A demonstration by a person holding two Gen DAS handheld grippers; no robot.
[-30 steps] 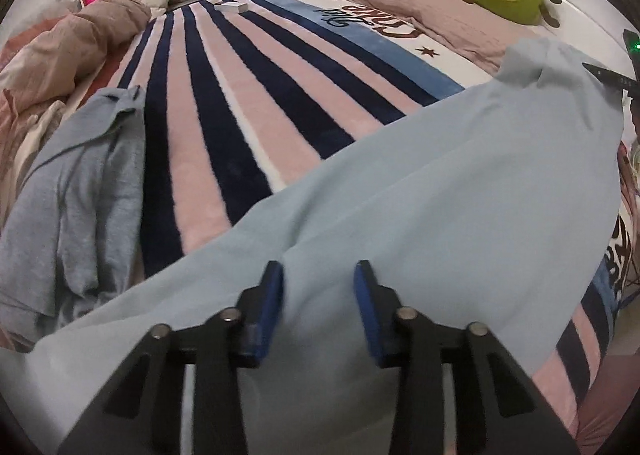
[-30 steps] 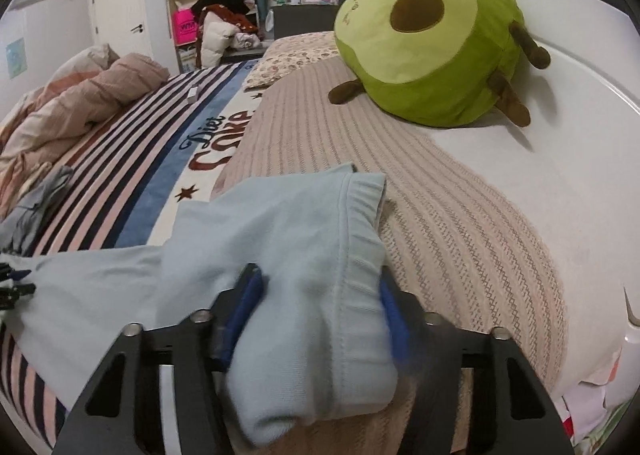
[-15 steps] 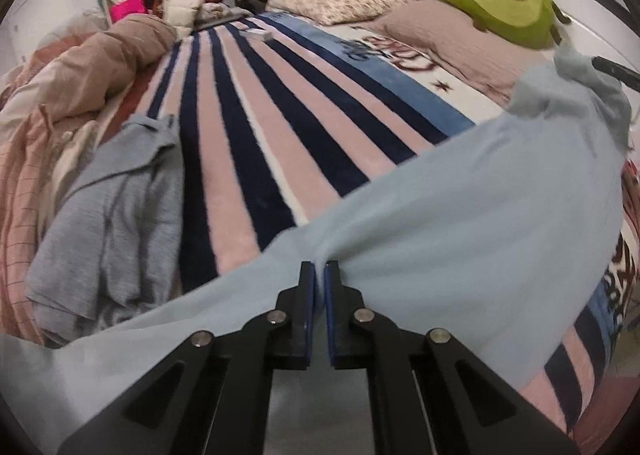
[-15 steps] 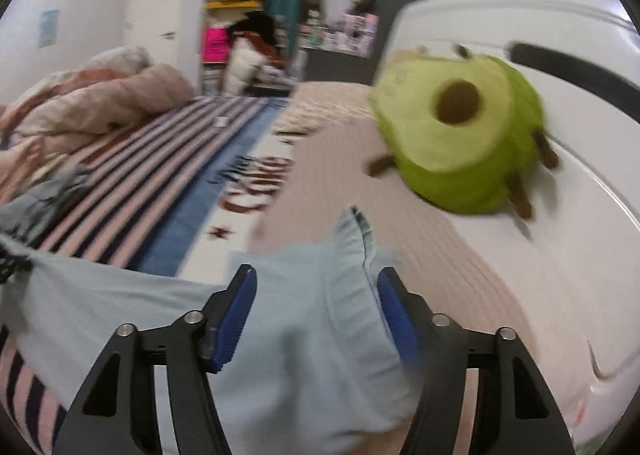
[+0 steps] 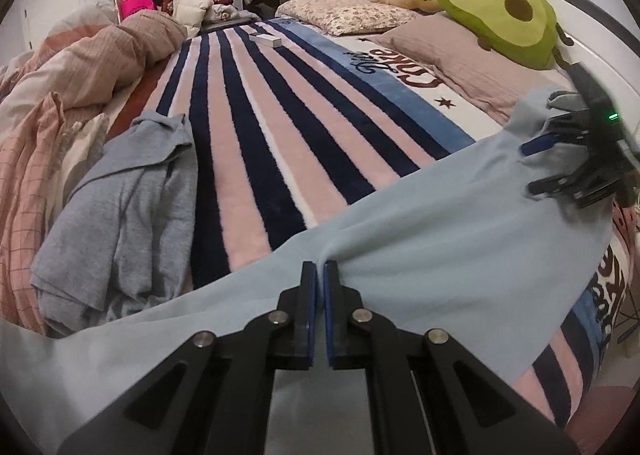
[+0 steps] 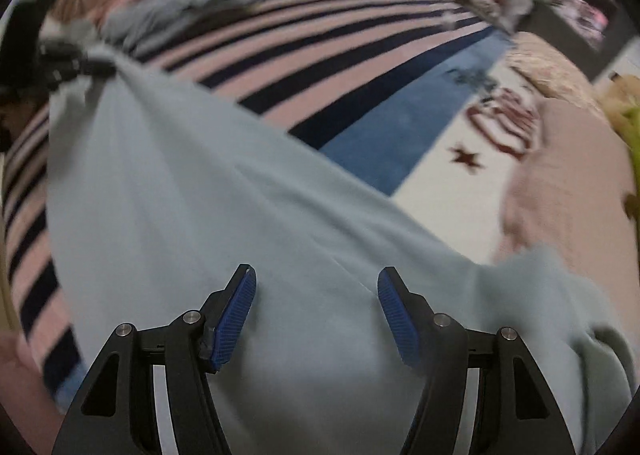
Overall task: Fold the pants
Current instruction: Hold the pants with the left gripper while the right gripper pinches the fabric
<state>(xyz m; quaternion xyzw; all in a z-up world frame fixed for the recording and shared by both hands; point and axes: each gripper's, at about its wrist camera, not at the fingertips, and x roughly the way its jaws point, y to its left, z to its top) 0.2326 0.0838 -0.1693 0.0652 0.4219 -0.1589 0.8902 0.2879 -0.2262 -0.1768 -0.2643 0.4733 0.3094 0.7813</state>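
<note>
The light blue pants (image 5: pixel 440 239) lie stretched across the striped bed, also filling the right wrist view (image 6: pixel 240 215). My left gripper (image 5: pixel 319 275) is shut on a pinch of the pants' far edge. My right gripper (image 6: pixel 316 307) is open, its blue pads either side of the cloth above the waistband end, holding nothing. In the left wrist view the right gripper (image 5: pixel 568 151) shows at the far right over the pants. The left gripper (image 6: pixel 80 63) shows blurred at the far left in the right wrist view, gripping the cloth.
A grey shirt (image 5: pixel 120 207) lies crumpled left of the pants. A pink duvet (image 5: pixel 80 67) is heaped along the left. Pillows (image 5: pixel 452 51) and a green avocado plush (image 5: pixel 500 11) sit at the headboard. A small white box (image 5: pixel 265 39) lies far up the blanket.
My left gripper closed on the pants' edge and lifted it slightly. My right gripper let the waistband drop, swung left and tilted down over the pants, still open.
</note>
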